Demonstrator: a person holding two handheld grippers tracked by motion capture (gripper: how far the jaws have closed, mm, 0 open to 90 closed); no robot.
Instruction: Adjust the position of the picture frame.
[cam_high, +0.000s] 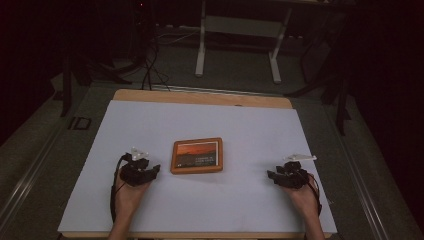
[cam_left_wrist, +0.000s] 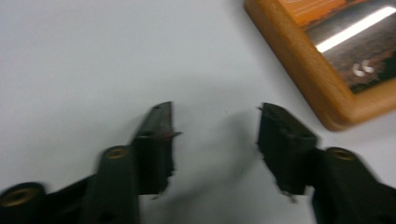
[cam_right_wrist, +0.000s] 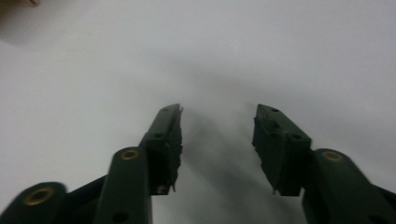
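The frame (cam_high: 196, 156) lies flat mid-table between the left gripper (cam_high: 153, 171), just beside it, and the right gripper (cam_high: 270, 175), well apart, both with jaws apart and empty; risk: a one-sided grip on its edge could slip or tilt it.

I see a white sheet (cam_high: 250, 200) covering most of the wooden table (cam_high: 200, 96). Far beyond it stands a white metal frame (cam_high: 202, 50) on the floor, with dark cables (cam_high: 150, 65) to its left.
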